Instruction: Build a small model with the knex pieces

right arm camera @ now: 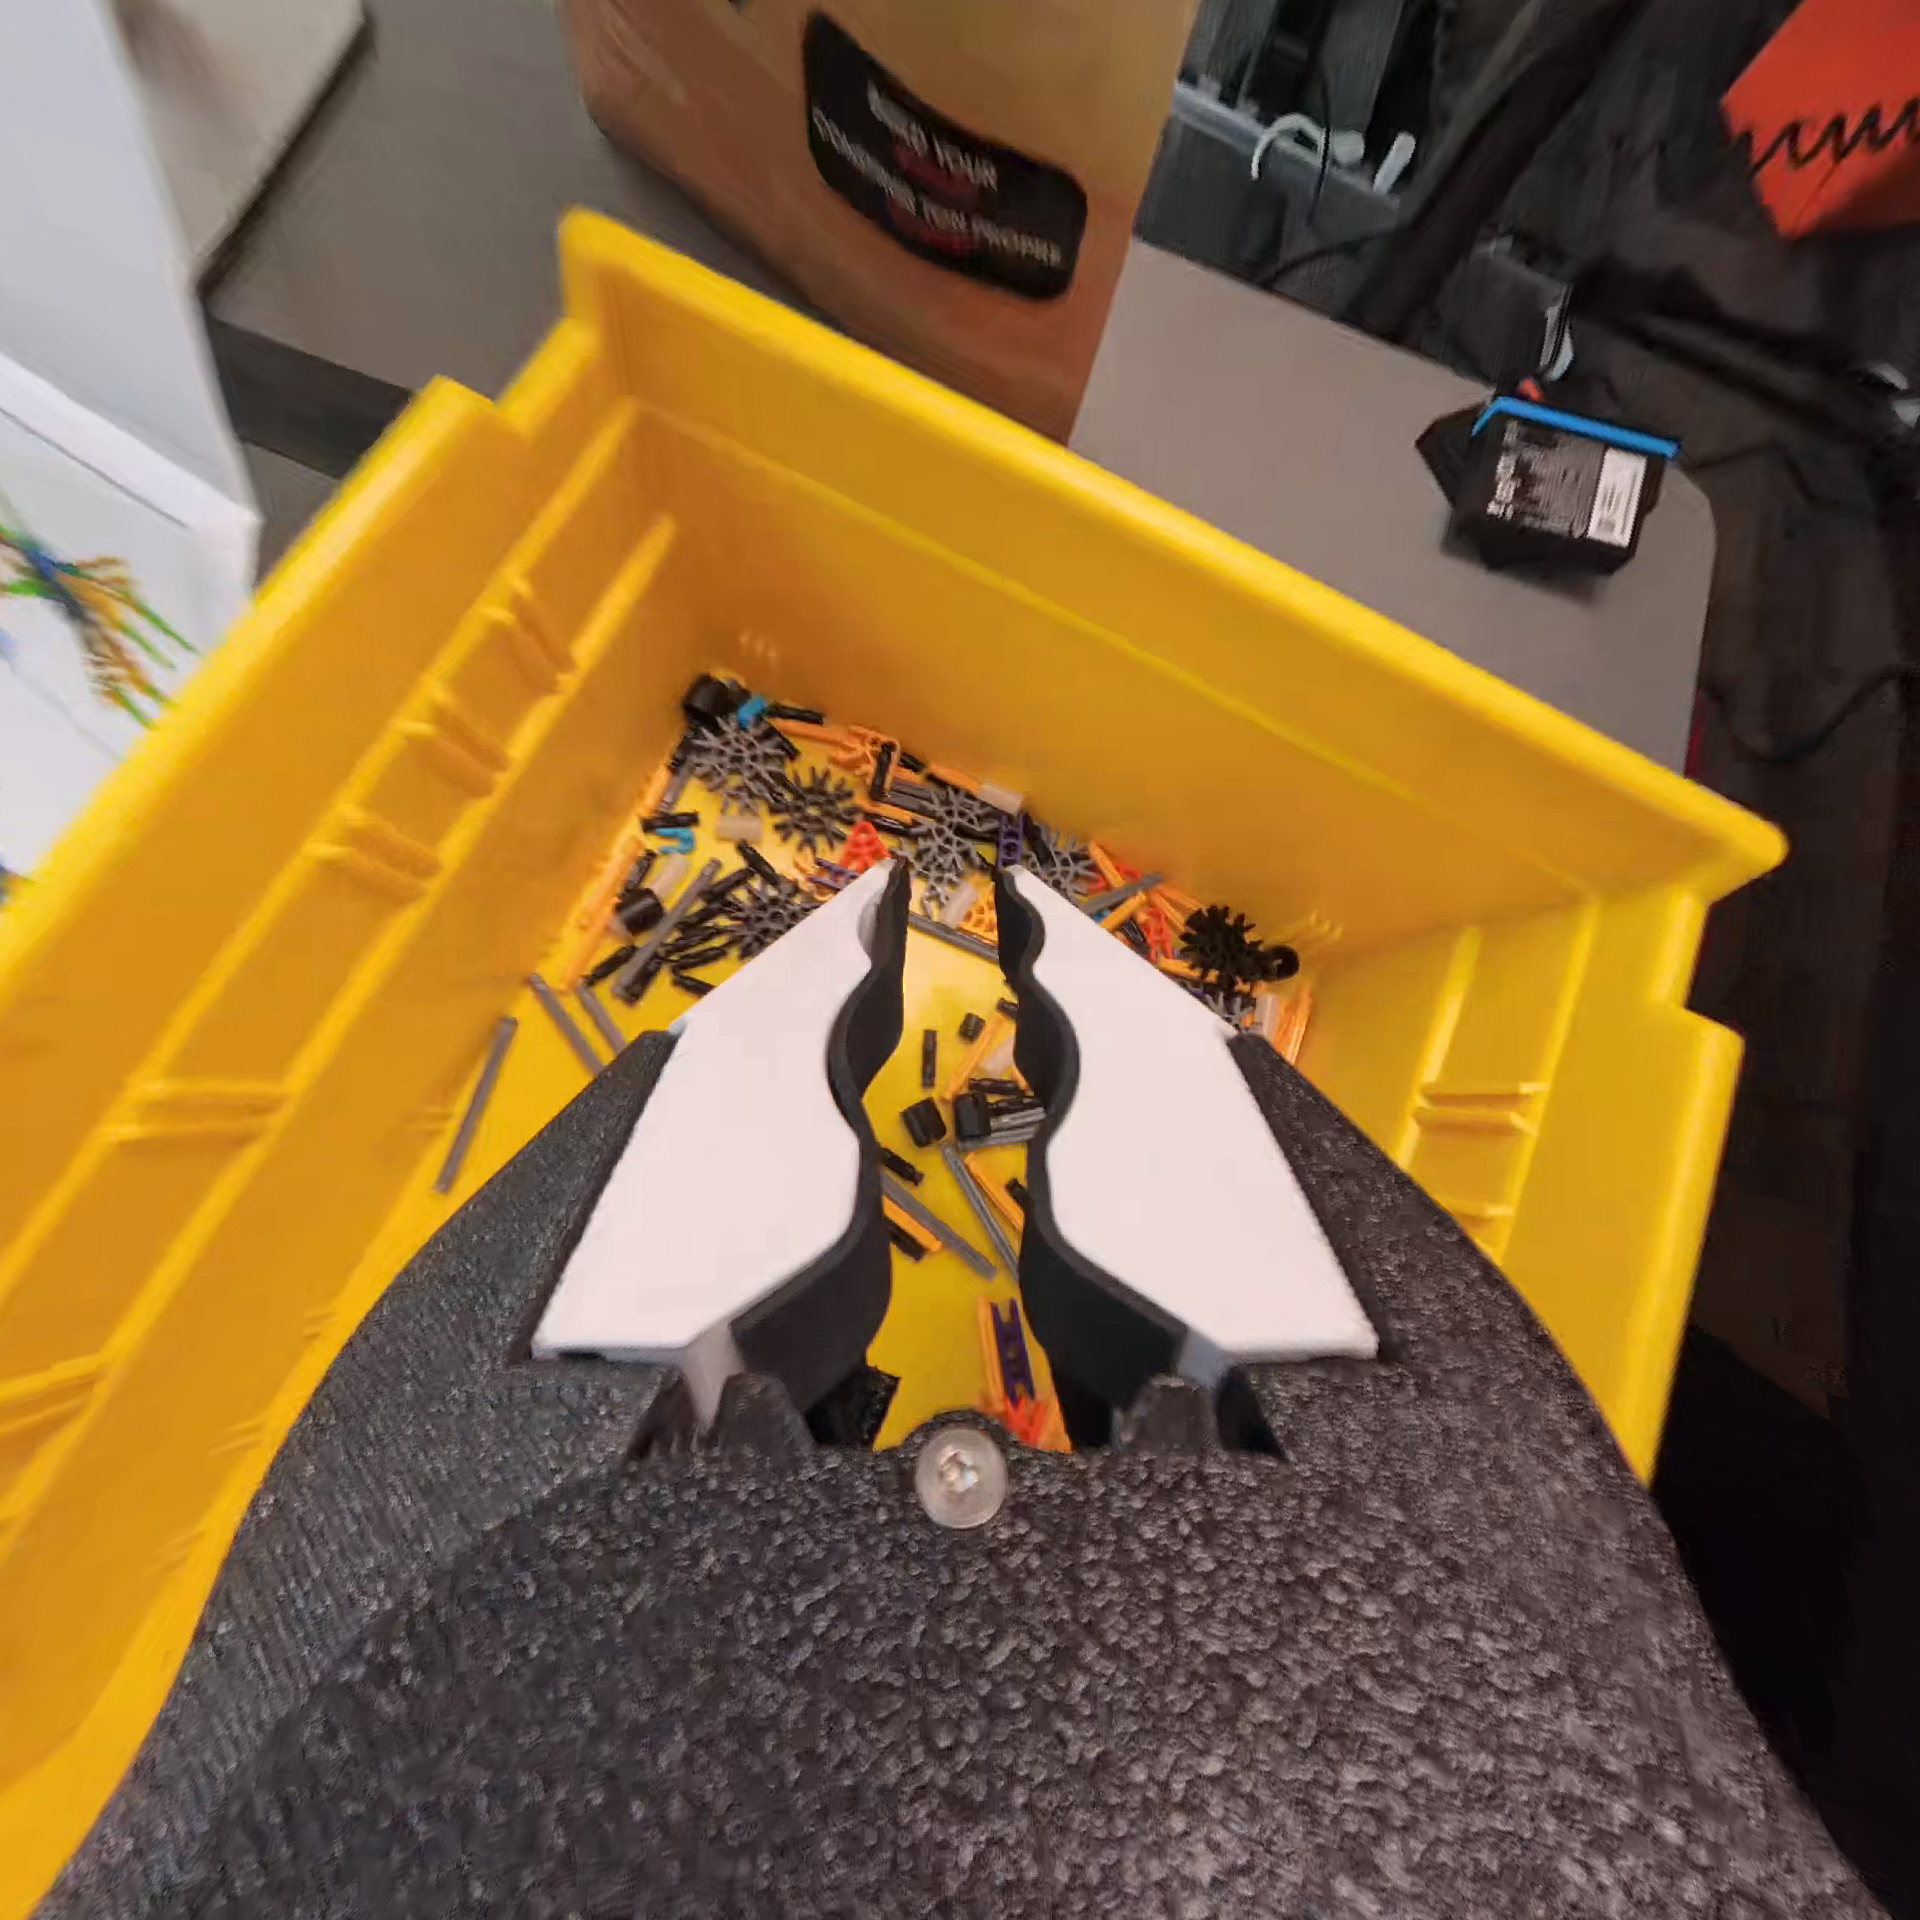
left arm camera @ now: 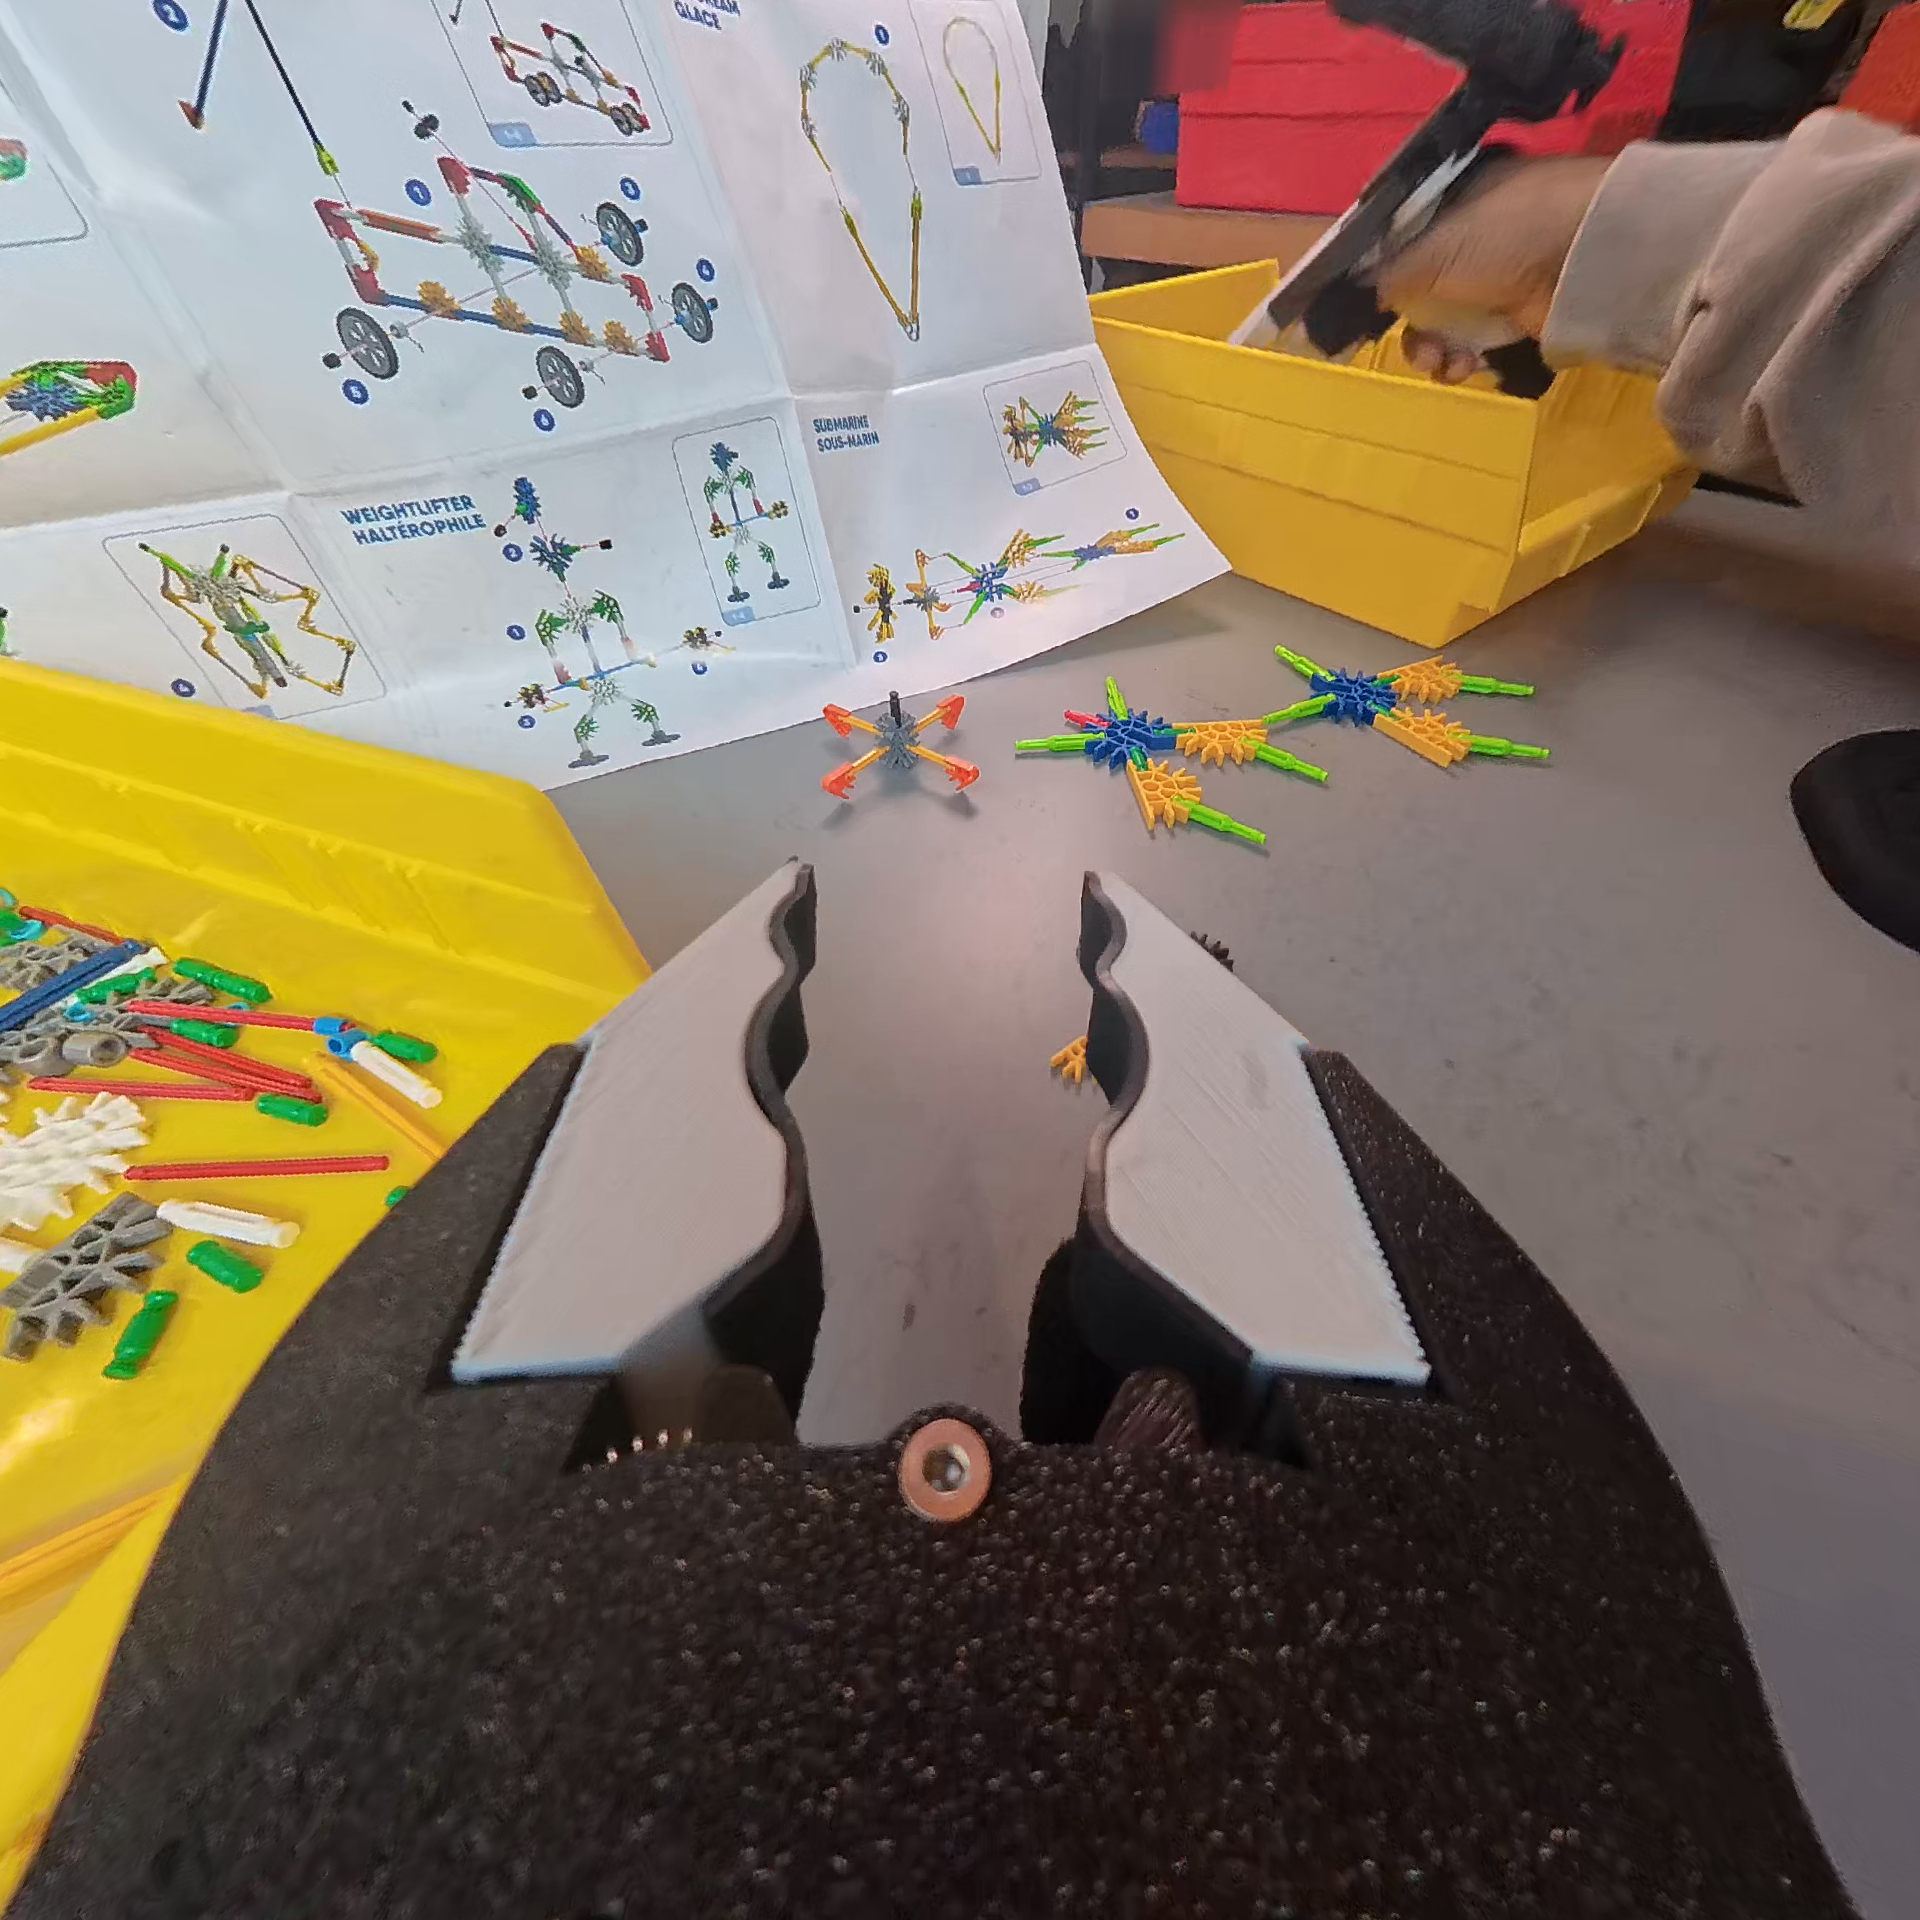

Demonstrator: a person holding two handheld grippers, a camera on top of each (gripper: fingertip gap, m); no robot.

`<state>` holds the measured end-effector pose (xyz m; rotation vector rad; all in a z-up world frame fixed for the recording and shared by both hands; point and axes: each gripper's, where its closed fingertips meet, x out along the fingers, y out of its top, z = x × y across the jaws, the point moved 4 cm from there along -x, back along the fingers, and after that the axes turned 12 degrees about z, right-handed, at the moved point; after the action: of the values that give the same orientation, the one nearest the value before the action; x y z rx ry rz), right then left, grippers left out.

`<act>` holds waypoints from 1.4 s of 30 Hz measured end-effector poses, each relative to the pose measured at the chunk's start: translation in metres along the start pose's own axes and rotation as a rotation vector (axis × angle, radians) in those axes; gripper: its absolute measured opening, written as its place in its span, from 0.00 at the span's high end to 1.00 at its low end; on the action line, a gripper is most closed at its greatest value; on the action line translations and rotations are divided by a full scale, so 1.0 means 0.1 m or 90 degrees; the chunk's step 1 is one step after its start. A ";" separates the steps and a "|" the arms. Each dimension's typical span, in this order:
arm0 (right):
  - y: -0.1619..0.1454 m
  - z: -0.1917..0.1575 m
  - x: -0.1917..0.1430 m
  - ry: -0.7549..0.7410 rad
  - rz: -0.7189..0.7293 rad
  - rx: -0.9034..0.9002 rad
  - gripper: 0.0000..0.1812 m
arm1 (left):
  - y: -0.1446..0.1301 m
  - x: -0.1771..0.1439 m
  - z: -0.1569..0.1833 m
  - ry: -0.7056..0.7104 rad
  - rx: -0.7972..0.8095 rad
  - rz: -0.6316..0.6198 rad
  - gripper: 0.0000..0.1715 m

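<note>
My left gripper (left arm camera: 945, 883) is open and empty, low over the grey table. Just beyond its tips stands a small grey hub with orange-tipped rods (left arm camera: 900, 743). Two flat blue, yellow and green assemblies (left arm camera: 1153, 750) (left arm camera: 1403, 701) lie to the right of it. A small yellow connector (left arm camera: 1070, 1060) lies by my right finger. My right gripper (right arm camera: 948, 868) is slightly open and empty, reaching down into a yellow bin (right arm camera: 1143, 644) above a heap of grey, black and orange pieces (right arm camera: 831, 821). In the left wrist view that gripper (left arm camera: 1340, 301) shows held by a hand over the same bin (left arm camera: 1351, 499).
A second yellow bin (left arm camera: 312, 831) at the left holds red rods, green rods and white and grey connectors. A folded instruction sheet (left arm camera: 582, 343) stands behind. A brown cardboard box (right arm camera: 883, 187) and a small black box (right arm camera: 1558, 499) stand beyond the right bin. The tips of one gripper are about 50 cm away from the tips of the other.
</note>
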<state>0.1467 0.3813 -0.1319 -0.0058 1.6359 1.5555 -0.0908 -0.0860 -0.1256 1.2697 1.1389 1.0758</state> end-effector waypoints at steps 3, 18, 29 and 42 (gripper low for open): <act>-0.23 0.12 0.25 -0.005 -0.045 0.043 0.93 | 0.03 -0.01 -0.03 0.002 -0.028 0.021 0.71; -0.39 0.05 0.32 0.022 -0.079 0.036 0.94 | 0.03 -0.01 -0.04 -0.006 -0.035 0.022 0.70; -0.38 0.05 0.31 0.036 -0.083 0.013 1.00 | 0.02 -0.01 -0.05 -0.003 -0.031 0.018 0.70; -0.28 0.07 0.29 0.042 -0.063 0.008 0.95 | 0.00 -0.01 -0.05 -0.003 -0.030 0.009 0.70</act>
<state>0.1475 0.3964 -0.1704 -0.1301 1.6704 1.4845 -0.0958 -0.0860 -0.1254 1.2449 1.0958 1.1031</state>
